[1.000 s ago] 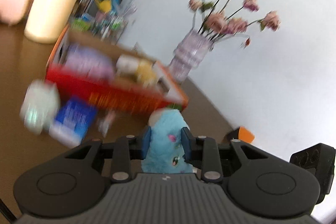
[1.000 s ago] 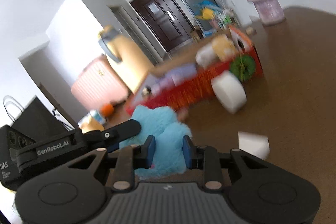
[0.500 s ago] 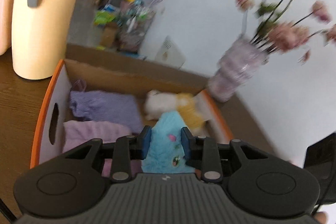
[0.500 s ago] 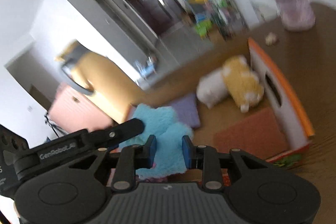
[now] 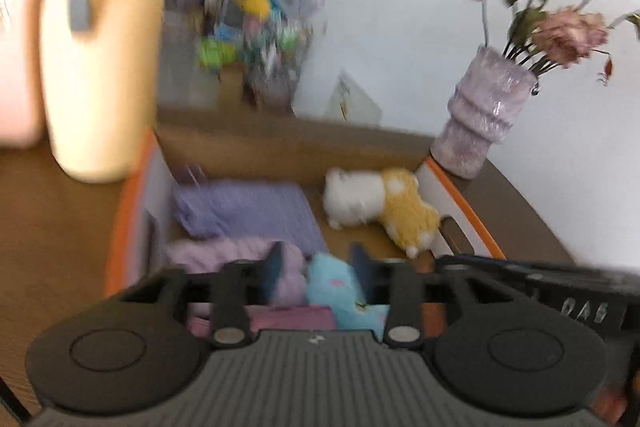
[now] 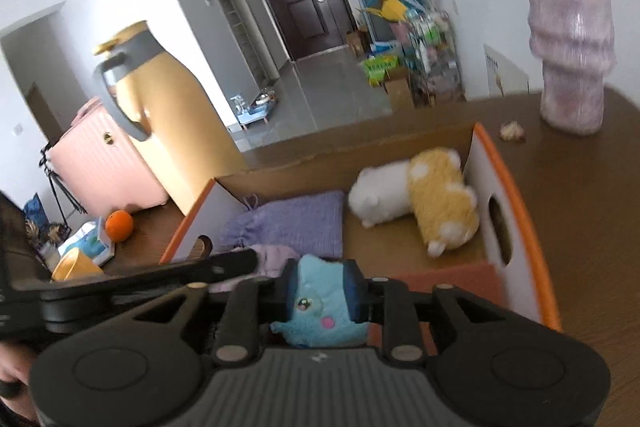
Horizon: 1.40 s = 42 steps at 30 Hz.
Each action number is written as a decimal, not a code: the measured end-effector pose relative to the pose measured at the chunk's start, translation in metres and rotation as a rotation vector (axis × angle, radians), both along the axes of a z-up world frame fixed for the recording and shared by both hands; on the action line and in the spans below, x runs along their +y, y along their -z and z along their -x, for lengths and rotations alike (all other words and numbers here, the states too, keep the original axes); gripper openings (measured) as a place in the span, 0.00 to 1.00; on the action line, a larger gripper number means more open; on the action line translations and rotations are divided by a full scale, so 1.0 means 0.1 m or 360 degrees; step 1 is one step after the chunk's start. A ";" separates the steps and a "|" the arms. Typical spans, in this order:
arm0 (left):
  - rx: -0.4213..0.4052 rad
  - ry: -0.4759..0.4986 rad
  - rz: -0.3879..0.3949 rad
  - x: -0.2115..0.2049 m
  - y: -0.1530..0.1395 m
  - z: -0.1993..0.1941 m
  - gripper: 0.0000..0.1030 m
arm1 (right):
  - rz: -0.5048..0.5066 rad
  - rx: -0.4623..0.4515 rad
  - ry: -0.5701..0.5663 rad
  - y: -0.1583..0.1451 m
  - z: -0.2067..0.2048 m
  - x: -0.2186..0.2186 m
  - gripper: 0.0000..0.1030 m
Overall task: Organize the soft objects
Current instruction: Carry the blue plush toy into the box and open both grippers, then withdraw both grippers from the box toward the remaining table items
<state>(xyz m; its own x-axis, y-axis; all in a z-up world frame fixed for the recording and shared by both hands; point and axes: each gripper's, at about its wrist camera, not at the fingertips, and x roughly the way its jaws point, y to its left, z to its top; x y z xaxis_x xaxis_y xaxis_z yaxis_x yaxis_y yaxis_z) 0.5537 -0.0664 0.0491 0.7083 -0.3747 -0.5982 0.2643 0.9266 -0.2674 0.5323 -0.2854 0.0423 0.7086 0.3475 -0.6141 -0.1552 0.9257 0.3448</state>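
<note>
A blue plush toy [image 6: 320,303] sits between the fingers of my right gripper [image 6: 325,287], which is shut on it over the near end of an orange-rimmed cardboard box [image 6: 516,203]. My left gripper [image 5: 317,267] is open over the same spot; the blue plush [image 5: 340,291] lies against its right finger with a gap on the left. In the box lie a white and yellow plush [image 6: 416,203], a purple knitted pouch [image 6: 296,223] and a pale pink cloth [image 5: 224,251]. The plush's lower part is hidden by the grippers.
A lilac vase [image 6: 568,67] with dried flowers stands right of the box on the brown table [image 6: 592,211]. A tall yellow jug [image 6: 160,123] and a pink case [image 6: 100,163] stand left. An orange [image 6: 119,225] lies at far left.
Both grippers moved from beside the box to over it and lowered the blue plush into its near end. My left gripper's fingers have spread apart off the plush.
</note>
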 end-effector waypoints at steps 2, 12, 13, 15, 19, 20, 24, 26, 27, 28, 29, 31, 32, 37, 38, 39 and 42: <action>-0.0129 -0.0049 -0.0117 0.03 -0.16 0.17 0.56 | 0.0114 -0.0076 -0.0010 -0.16 0.12 -0.02 0.36; -0.0751 -0.0372 -0.0482 0.27 -0.55 1.54 1.00 | 0.0631 -0.0750 0.0131 -0.63 1.19 -0.07 0.94; -0.0775 -0.0387 -0.0481 0.29 -0.55 1.68 1.00 | 0.0629 -0.0785 0.0124 -0.63 1.29 -0.08 0.95; -0.0783 -0.0410 -0.0458 0.32 -0.54 1.89 1.00 | 0.0577 -0.0812 0.0115 -0.64 1.48 -0.10 0.95; -0.0800 -0.0443 -0.0416 0.37 -0.55 2.27 1.00 | 0.0469 -0.0835 0.0119 -0.69 1.78 -0.11 0.95; -0.0804 -0.0445 -0.0409 0.39 -0.56 2.33 1.00 | 0.0453 -0.0847 0.0123 -0.70 1.87 -0.11 0.95; -0.0854 -0.0470 -0.0379 0.46 -0.54 2.80 1.00 | 0.0365 -0.0877 0.0140 -0.63 2.31 -0.08 0.95; -0.0849 -0.0483 -0.0346 0.52 -0.46 3.09 1.00 | 0.0330 -0.0879 0.0121 -0.54 2.59 -0.06 0.95; -0.0832 -0.0498 -0.0320 0.55 -0.41 3.23 1.00 | 0.0314 -0.0882 0.0110 -0.48 2.75 -0.05 0.95; -0.0820 -0.0501 -0.0285 0.59 -0.36 3.38 1.00 | 0.0307 -0.0882 0.0093 -0.42 2.89 -0.04 0.95; -0.0805 -0.0494 -0.0256 0.62 -0.30 3.53 1.00 | 0.0297 -0.0881 0.0076 -0.34 3.06 -0.02 0.96; -0.0773 -0.0498 -0.0248 0.69 -0.16 3.85 1.00 | 0.0290 -0.0865 0.0034 -0.19 3.36 0.01 0.96; -0.0759 -0.0508 -0.0245 0.71 -0.09 3.99 1.00 | 0.0277 -0.0846 0.0025 -0.12 3.51 0.02 0.97; -0.0536 -0.0534 -0.0229 0.86 0.29 4.51 1.00 | 0.0097 -0.0688 -0.0013 0.34 4.17 0.02 0.98; -0.0496 -0.0536 -0.0223 0.88 0.34 4.55 1.00 | 0.0083 -0.0635 -0.0024 0.40 4.21 0.02 0.98; -0.0469 -0.0532 -0.0218 0.90 0.38 4.57 1.00 | 0.0080 -0.0582 -0.0029 0.45 4.24 0.02 0.98; -0.0453 -0.0548 -0.0229 0.90 0.39 4.52 1.00 | 0.0071 -0.0550 -0.0028 0.48 4.25 0.04 0.98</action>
<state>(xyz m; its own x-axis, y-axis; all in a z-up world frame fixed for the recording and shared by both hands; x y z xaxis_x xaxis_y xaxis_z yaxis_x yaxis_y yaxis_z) 0.1022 0.0236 0.0099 0.9203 -0.0168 -0.3909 -0.0206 0.9956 -0.0912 0.1070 -0.2815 -0.0052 0.8713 0.3400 -0.3540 -0.2719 0.9348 0.2286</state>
